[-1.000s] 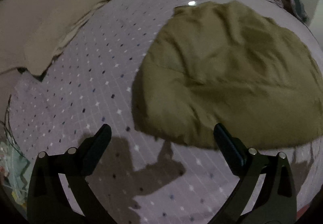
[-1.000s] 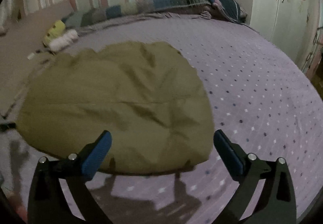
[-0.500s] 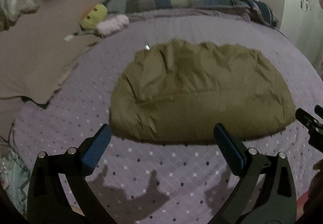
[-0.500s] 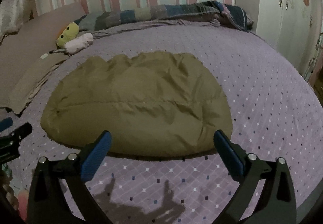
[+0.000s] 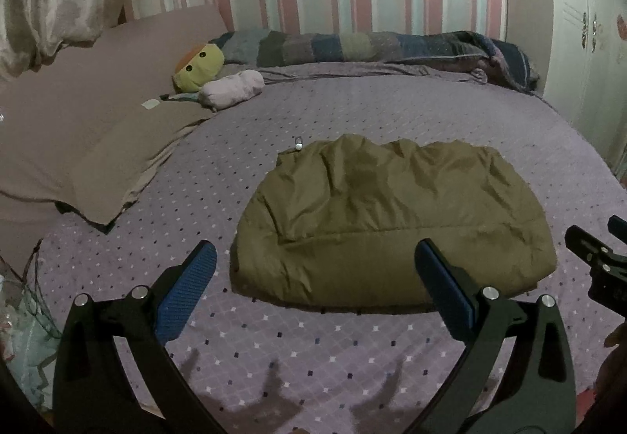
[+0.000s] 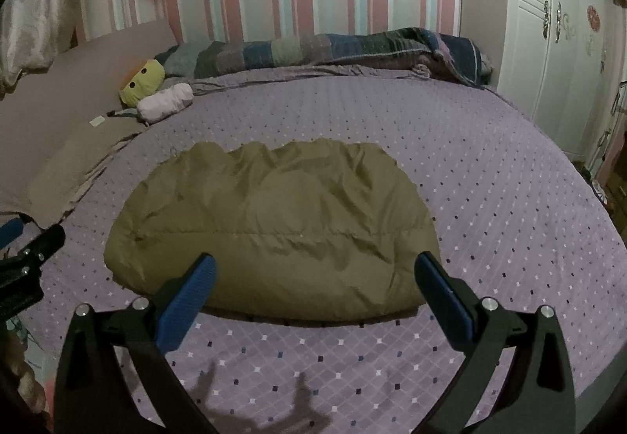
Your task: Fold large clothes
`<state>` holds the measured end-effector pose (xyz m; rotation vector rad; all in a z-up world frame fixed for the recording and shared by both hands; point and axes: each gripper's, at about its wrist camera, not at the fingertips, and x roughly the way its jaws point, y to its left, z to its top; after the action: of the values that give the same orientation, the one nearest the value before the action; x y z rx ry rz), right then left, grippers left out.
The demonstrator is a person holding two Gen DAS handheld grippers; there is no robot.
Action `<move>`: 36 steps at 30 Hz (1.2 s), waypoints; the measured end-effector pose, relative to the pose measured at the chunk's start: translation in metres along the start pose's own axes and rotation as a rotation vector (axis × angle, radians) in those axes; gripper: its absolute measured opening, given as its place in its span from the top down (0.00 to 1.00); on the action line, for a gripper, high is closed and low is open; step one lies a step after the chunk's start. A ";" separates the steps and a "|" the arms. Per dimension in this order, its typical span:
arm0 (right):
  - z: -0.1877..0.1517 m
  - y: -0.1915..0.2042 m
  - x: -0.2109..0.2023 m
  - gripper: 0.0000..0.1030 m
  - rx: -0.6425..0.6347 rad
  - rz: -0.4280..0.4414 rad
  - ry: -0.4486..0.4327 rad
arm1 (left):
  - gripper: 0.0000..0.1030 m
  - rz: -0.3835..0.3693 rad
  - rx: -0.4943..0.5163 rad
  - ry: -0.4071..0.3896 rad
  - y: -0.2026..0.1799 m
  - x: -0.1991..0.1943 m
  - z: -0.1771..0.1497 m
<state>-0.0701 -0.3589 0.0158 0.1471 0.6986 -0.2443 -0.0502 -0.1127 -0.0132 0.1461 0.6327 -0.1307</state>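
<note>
An olive puffy garment (image 5: 388,222) lies folded into a rounded bundle on the purple dotted bedspread (image 5: 352,113); it also shows in the right wrist view (image 6: 274,226). A small metal snap (image 5: 299,146) sits at its far left corner. My left gripper (image 5: 313,277) is open and empty, held above the bed in front of the bundle's near edge. My right gripper (image 6: 313,285) is open and empty too, in front of the same edge. Each gripper shows at the edge of the other's view: the right one (image 5: 595,257) and the left one (image 6: 27,257).
A yellow plush toy (image 5: 198,67) and a pale pink roll (image 5: 231,89) lie at the bed's far left by a beige pillow (image 5: 86,120). A striped blanket (image 5: 372,46) runs along the striped wall. White wardrobe doors (image 6: 556,42) stand at the right.
Both grippers have drawn back and risen from the garment. The views now take in the whole bundle, the wall and the wardrobe. The garment lies still.
</note>
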 end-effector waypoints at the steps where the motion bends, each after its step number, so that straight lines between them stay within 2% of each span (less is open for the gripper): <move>1: 0.002 0.000 -0.002 0.02 0.002 -0.001 0.001 | 0.03 0.002 -0.005 0.001 0.001 -0.001 0.001; 6: 0.005 0.003 -0.007 0.02 -0.006 -0.007 0.004 | 0.03 -0.022 -0.034 0.022 0.006 -0.001 0.002; 10: 0.006 0.003 -0.008 0.02 -0.005 -0.001 0.008 | 0.03 -0.005 -0.040 0.028 0.009 -0.002 0.002; 16: 0.008 0.004 -0.010 0.02 -0.010 -0.008 0.002 | 0.03 -0.017 -0.037 0.054 0.011 -0.001 0.002; 36: 0.012 0.006 -0.010 0.02 -0.012 -0.024 0.007 | 0.03 -0.021 -0.028 0.044 0.015 -0.004 0.002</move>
<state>-0.0686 -0.3541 0.0320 0.1278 0.7089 -0.2629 -0.0503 -0.0977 -0.0078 0.1155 0.6795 -0.1392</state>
